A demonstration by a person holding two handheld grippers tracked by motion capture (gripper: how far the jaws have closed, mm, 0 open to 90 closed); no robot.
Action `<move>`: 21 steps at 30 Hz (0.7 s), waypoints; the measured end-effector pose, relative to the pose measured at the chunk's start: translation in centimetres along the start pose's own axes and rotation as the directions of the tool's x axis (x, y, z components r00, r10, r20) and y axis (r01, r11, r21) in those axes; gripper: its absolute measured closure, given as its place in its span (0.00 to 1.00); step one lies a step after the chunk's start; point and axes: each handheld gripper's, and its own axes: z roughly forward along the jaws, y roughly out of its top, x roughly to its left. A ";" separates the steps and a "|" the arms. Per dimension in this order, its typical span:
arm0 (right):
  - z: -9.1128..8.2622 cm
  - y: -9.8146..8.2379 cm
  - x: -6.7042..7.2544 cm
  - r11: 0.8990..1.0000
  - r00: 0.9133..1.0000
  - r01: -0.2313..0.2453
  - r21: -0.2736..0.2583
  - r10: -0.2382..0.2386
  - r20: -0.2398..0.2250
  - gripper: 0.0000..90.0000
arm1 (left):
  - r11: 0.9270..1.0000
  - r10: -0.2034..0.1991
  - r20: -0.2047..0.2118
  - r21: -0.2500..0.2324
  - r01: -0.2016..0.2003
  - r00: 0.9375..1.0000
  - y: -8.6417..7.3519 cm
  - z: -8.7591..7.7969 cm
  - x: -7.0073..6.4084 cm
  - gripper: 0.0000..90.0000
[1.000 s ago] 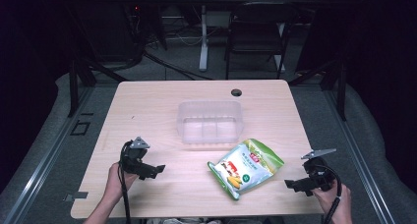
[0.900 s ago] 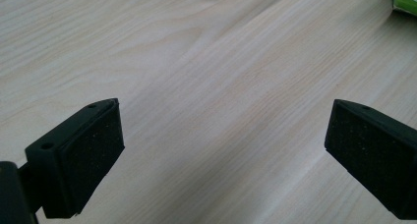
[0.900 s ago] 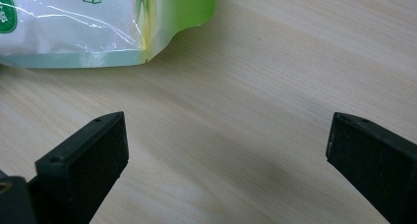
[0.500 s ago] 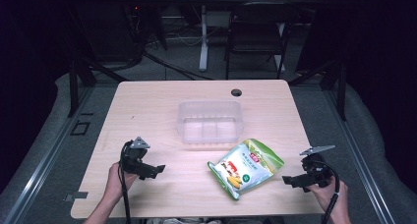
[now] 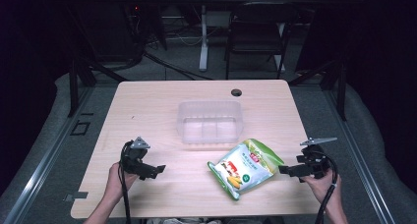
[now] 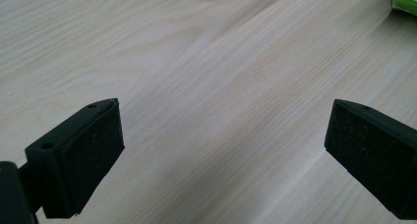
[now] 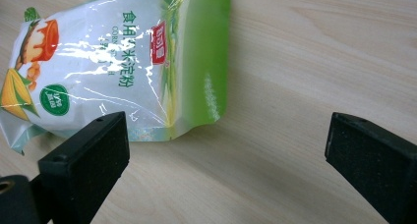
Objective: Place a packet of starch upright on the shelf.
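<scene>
From above I see the bag point(image 5: 246, 168) at 5 o'clock of the tub point(image 5: 210, 121), my left gripper point(image 6: 221, 150) gapes over bare table point(image 6: 196, 62), and my right gripper point(image 7: 226, 160), jaws apart, faces the bag's soft, slippery-looking film, best pinched at its sealed edge.

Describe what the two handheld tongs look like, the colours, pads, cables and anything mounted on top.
Both the left tongs and the right tongs are black, each topped by a grey three-cornered plate and trailing a black cable. Up close, each jaw is a chunky black block faced with a dark, finely speckled foam-like pad, with small screw holes along its outer edge. The forearms show no sleeves.
</scene>
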 end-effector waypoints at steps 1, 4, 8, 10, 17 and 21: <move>0.2 0.1 0.0 1.000 1.000 0.004 0.009 -0.004 -0.001 0.03 | 1.000 0.000 0.000 0.000 0.000 1.000 0.0 0.0 0.0 0.01; 0.9 0.6 0.1 1.000 1.000 0.009 0.024 -0.009 -0.003 0.01 | 1.000 0.001 -0.001 0.001 -0.001 1.000 0.0 0.0 0.0 0.01; 1.9 1.4 0.2 0.999 1.000 0.015 0.043 -0.014 -0.017 0.00 | 1.000 0.001 -0.001 0.003 -0.001 1.000 0.0 0.0 0.0 0.01; 2.4 1.8 0.3 0.998 0.999 0.023 0.052 -0.022 -0.023 0.00 | 1.000 0.000 -0.001 0.003 0.000 1.000 0.0 0.0 0.0 0.01; 3.8 3.0 0.3 0.997 0.999 0.023 0.071 -0.020 -0.048 0.03 | 1.000 0.001 0.000 0.001 -0.001 1.000 0.0 0.0 0.0 0.01; 4.2 3.6 0.4 0.998 0.999 0.020 0.065 -0.017 -0.043 0.09 | 1.000 0.001 0.000 0.002 -0.001 1.000 0.0 0.0 0.0 0.01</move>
